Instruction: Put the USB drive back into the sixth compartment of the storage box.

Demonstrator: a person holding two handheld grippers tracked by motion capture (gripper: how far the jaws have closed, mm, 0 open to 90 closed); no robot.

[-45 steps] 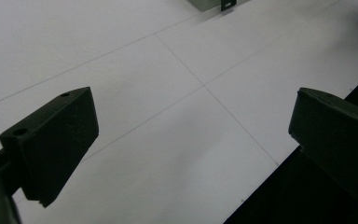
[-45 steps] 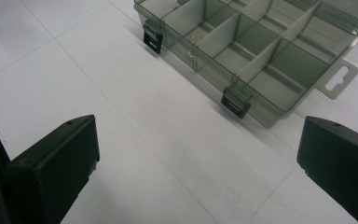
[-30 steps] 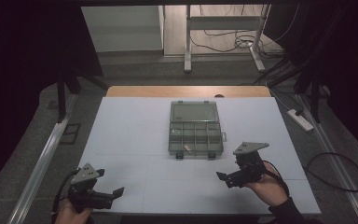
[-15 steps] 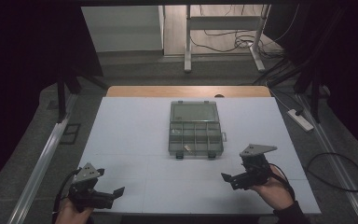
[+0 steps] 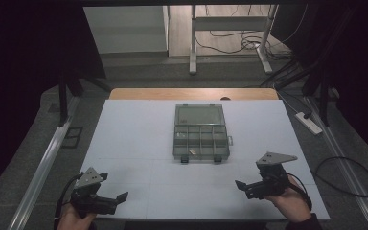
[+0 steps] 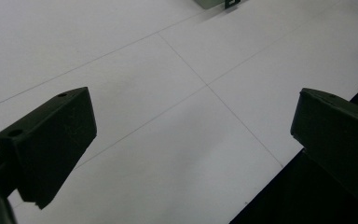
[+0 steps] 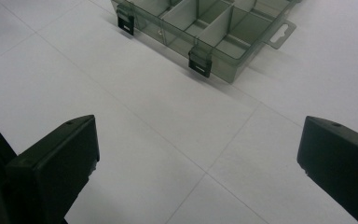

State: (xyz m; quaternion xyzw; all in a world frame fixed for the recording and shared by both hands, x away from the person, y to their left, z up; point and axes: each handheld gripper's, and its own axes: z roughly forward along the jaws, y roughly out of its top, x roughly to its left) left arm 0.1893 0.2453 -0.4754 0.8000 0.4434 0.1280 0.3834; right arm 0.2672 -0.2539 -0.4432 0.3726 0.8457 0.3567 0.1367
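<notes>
A clear grey compartment box (image 5: 201, 132) lies in the middle of the white table (image 5: 134, 124), its lid closed and two black latches on the near side. The same box (image 7: 205, 28) appears at the top of the right gripper view, with a small pale item in one compartment. My left gripper (image 5: 118, 200) is held at the near left corner, jaws wide apart and empty; in its own view the left gripper (image 6: 191, 135) hovers over bare table by the front edge. My right gripper (image 5: 242, 186) sits near the front right, open and empty, pointing left.
The table's front edge (image 6: 279, 172) runs just under the left gripper. A power strip (image 5: 308, 122) lies on the floor to the right, with cables (image 5: 345, 177) nearby. Desk legs (image 5: 191, 43) stand beyond the table's far wooden edge (image 5: 191, 93).
The right gripper has drifted slightly right and toward the near edge, away from the box. The left gripper has barely moved.
</notes>
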